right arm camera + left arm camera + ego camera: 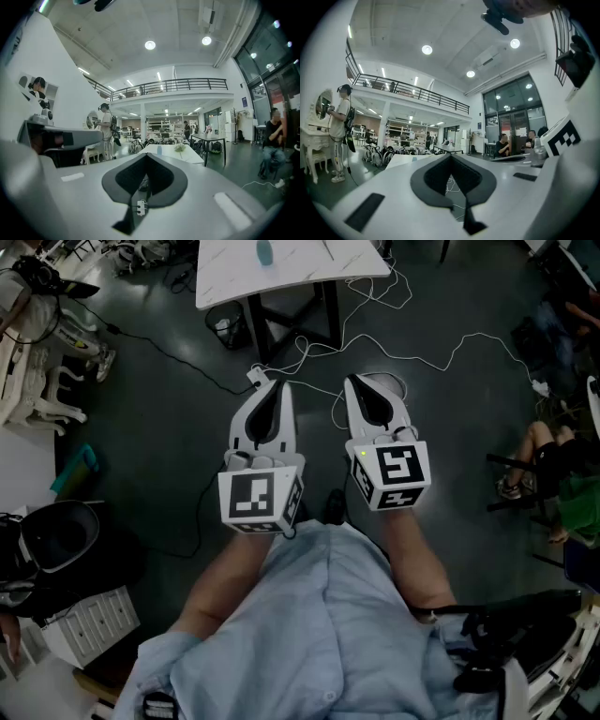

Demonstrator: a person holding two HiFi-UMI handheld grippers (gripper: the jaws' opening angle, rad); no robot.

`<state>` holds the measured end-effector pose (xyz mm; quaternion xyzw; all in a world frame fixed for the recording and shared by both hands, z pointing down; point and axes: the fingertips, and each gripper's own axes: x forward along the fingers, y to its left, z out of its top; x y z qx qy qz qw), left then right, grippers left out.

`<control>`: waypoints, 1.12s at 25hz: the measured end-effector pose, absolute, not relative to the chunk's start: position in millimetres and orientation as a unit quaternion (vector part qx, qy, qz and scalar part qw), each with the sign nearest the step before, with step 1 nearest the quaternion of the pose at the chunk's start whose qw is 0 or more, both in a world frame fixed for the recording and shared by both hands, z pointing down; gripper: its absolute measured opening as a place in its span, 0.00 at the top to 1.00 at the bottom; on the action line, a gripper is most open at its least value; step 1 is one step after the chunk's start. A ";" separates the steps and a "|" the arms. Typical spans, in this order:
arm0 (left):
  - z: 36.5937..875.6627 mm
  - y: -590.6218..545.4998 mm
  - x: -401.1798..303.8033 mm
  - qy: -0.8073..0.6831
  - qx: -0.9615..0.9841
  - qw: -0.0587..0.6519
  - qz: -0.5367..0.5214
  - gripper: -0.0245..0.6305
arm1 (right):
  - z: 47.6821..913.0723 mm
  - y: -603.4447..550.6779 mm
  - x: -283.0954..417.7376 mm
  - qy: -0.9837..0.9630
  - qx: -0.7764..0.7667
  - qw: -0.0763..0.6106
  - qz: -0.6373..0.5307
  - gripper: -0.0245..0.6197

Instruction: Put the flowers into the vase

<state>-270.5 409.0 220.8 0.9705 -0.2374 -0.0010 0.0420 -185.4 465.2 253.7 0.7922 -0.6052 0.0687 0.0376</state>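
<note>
Both grippers are held side by side in front of my body, pointing level at a white marble table [309, 273] some way ahead. On it stands a small teal vase [265, 252], with a thin flower stem [330, 249] lying to its right. My left gripper [272, 386] has its jaws together with nothing between them, and so does my right gripper [360, 381]. The right gripper view shows the table [164, 154] far off, with the vase [159, 150] and a pale flower bunch [179, 147] on it. Neither gripper [451, 155] [146, 154] is near the table.
White cables and a power strip [258, 374] trail over the dark floor between me and the table. A wire bin [225, 331] sits under the table. White furniture [28, 381] and drawers [89, 624] stand at left. A seated person [544, 460] is at right.
</note>
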 end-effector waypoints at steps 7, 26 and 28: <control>218.6 414.8 -260.5 -0.235 0.971 0.039 -0.002 0.96 | 252.9 468.9 -177.0 -0.607 0.791 0.035 0.068 0.96; 220.9 435.2 -205.7 -0.238 0.971 0.034 0.005 0.96 | 267.3 493.0 -101.2 -0.590 0.801 -0.011 0.099 0.96; 222.4 432.5 -205.0 -0.245 0.969 0.033 0.009 0.96 | 274.1 486.4 -100.2 -0.596 0.795 -0.014 0.108 0.96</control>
